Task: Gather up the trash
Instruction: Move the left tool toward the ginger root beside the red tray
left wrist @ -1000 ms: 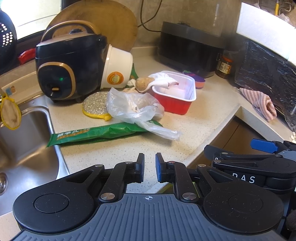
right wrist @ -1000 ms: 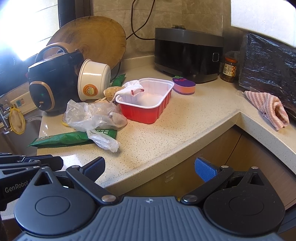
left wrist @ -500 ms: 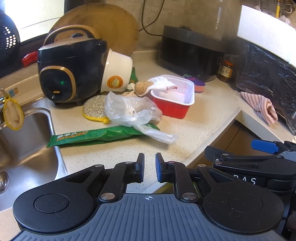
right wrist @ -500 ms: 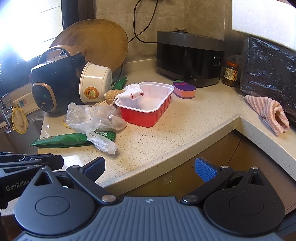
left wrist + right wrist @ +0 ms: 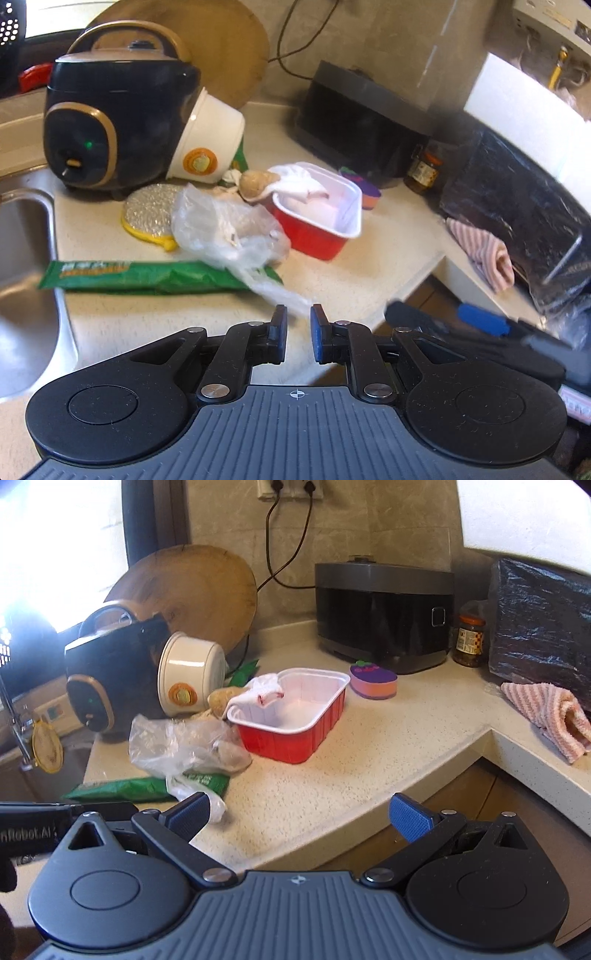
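Both grippers had come closer to the counter than a second before, and the trash on it looked bigger in both views.

The left gripper had its jaws almost together, with only a narrow gap and nothing between them. It hung over the front edge of the counter, and the tail of the plastic bag lay just beyond its tips; I cannot tell if it touched them. The right gripper had its jaws wide apart and held nothing. Its left finger stood in front of the same tail of the bag, so contact cannot be judged.

I take the red tray as the landmark. The bag, crumpled, lay just left of the tray. A green wrapper lay flat in front of the bag, partly under it, with its far end reaching the sink. A white rag hung over the left corner of the tray, and a potato lay just behind that corner. A white pot lay on its side behind the tray to the left, against the black cooker. A scrubber lay left of the bag. A purple sponge lay behind the tray to the right, and a striped cloth lay well apart, far right.
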Tool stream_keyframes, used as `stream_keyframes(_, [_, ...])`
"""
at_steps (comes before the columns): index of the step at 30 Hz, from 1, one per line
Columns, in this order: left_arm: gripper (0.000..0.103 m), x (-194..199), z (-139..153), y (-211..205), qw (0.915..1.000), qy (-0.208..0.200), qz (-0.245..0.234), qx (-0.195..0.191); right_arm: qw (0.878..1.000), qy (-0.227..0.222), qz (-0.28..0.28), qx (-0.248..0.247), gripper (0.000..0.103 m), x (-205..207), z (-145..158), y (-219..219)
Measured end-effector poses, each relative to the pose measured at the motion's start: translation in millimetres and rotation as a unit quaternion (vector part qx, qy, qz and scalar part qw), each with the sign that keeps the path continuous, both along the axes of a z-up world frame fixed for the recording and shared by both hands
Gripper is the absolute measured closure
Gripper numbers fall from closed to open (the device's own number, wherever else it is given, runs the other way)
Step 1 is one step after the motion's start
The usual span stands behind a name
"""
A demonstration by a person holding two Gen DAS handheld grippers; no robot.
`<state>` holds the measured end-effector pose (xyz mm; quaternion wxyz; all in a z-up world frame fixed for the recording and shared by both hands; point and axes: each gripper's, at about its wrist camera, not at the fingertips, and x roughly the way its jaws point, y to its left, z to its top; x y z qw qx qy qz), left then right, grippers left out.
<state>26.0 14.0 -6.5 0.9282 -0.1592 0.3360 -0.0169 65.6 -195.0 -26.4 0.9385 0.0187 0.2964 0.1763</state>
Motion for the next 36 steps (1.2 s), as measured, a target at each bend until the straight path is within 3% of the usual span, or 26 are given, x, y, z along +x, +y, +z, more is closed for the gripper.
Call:
stream_keyframes(4, [0.086,31.6,8.3,14.2,0.9953,-0.039,0.041,0.079,1.000,0.026,0.011,0.011,0.000,18.7,-7.9,4.2])
stream_keyframes(6, [0.086,50.7,10.7,31.0,0.9959,-0.065,0.003,0.063,0.999,0.033,-0.011,-0.013,0.000,27.7,-9.3,12.4])
stream_keyframes(8, [0.086,71.8,11.2,52.9,0.9971,-0.071,-0.014,0.021,0.998,0.038,-0.033,-0.034,0.000,38.4,-8.1,19.3])
stream_keyframes(11, [0.086,110.8,5.2,81.7,0.9990,-0.040,0.015,-0.012,0.995,0.039,-0.056,-0.074,0.000,56.9,-4.1,31.5])
stream_keyframes(14, [0.086,131.6,1.3,101.5,0.9974,-0.060,0.037,-0.017,0.988,0.031,-0.085,-0.123,0.000,70.7,-1.6,44.6])
stream_keyframes(19, [0.086,166.7,-9.7,107.6,0.9963,-0.071,0.022,-0.042,0.983,0.032,-0.101,-0.153,0.000,83.0,0.7,55.3])
stream_keyframes(23, [0.086,192.5,-15.5,86.8,0.9965,-0.051,-0.017,-0.064,0.979,0.029,-0.121,-0.159,0.000,92.4,1.5,51.2])
stream_keyframes(29, [0.086,208.7,-18.4,49.7,0.9996,-0.021,-0.017,-0.003,0.982,0.060,-0.116,-0.136,0.000,117.4,-7.5,29.0])
stream_keyframes(33, [0.086,211.9,-20.4,40.8,0.9991,-0.014,-0.003,0.039,0.989,0.103,-0.093,-0.042,0.000,133.6,-15.5,4.0])
stream_keyframes(36, [0.086,216.1,-25.0,39.0,0.9989,0.003,0.013,0.045,0.992,0.100,-0.073,0.004,0.000,136.0,-16.0,-5.8])
